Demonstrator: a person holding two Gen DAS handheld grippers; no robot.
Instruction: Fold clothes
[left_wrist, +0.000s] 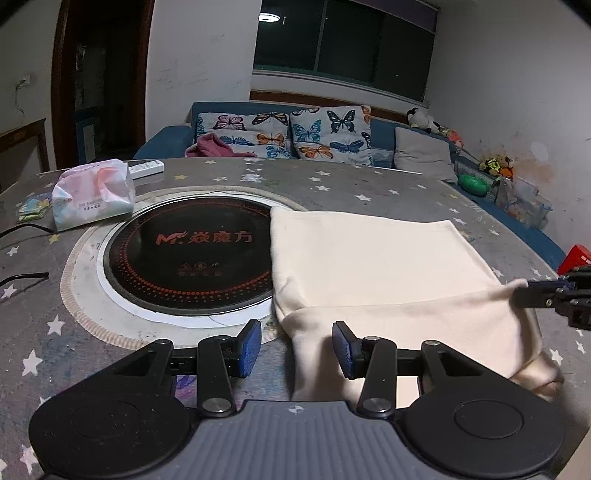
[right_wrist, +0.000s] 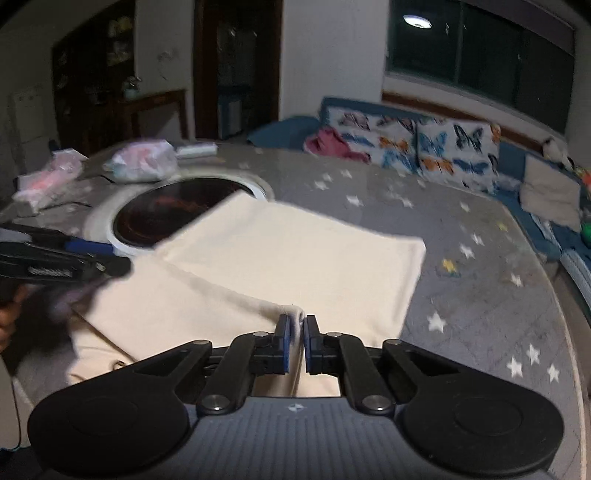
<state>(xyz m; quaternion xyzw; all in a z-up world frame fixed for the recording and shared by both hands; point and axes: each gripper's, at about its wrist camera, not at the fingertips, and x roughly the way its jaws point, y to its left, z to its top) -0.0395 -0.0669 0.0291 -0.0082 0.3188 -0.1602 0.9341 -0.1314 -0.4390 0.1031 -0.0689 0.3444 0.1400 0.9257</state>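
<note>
While it lies on the star-print table (left_wrist: 369, 184), overlapping the right rim of the round cooktop (left_wrist: 184, 254), the cream garment (left_wrist: 369, 266) looks soft and limp, best pinched at corners; its long axis runs toward the near edge. The right gripper (right_wrist: 294, 338) is clamped on a near corner; the left gripper (left_wrist: 297, 349) gapes, holding nothing.

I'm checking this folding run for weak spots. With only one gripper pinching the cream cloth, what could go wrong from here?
1. The right gripper pinches only a thin edge of the cream cloth; it may slip out.
2. The left gripper is open and holds nothing, so pulling from one side may skew the fold.
3. The cloth's far left corner lies on the black cooktop; dragging may bunch it there.
</note>
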